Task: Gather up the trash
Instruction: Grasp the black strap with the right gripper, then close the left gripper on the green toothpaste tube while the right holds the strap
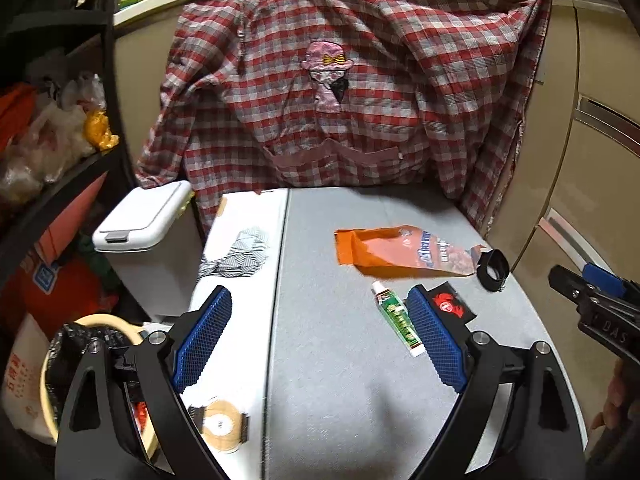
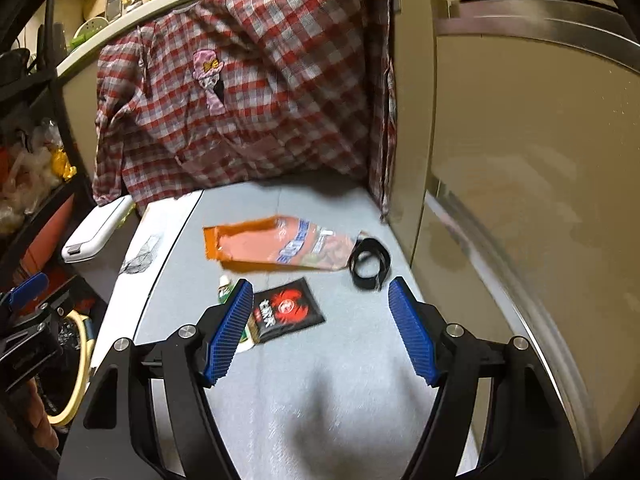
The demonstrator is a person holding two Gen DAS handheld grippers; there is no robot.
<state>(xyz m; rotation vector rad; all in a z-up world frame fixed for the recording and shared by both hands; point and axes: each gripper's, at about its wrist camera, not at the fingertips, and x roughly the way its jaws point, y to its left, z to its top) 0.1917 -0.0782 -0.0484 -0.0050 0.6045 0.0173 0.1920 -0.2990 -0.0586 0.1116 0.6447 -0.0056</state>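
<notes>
Both tongs wide open, nothing held. Left tongs hover over the near part of the bench; right tongs do the same further right, close to the cabinet front.

Trash on the bench: orange wrapper lying flat toward the back, black ring touching its right end, small green tube nearer in, black-and-red sachet just beside the tube. Further left, a striped scrap and a round tan piece on the white strip at the bench edge.

Bin candidates: white lidded bin left of the bench, lid down, and a round tub with a black liner at the near left — the tub looks like the easier drop.

My read: no pick begun yet. Sachet sits partly behind the right tongs' left pad, so that's the natural first grab.

How I'd do it:
- Sachet and wrapper are flat and thin — come in low, one pad sliding under an edge, or pinch a raised corner.
- Keep the tube out of the pinch; it overlaps the sachet's left side.
- The ring touches the wrapper, so expect it to move if the wrapper goes first.
</notes>
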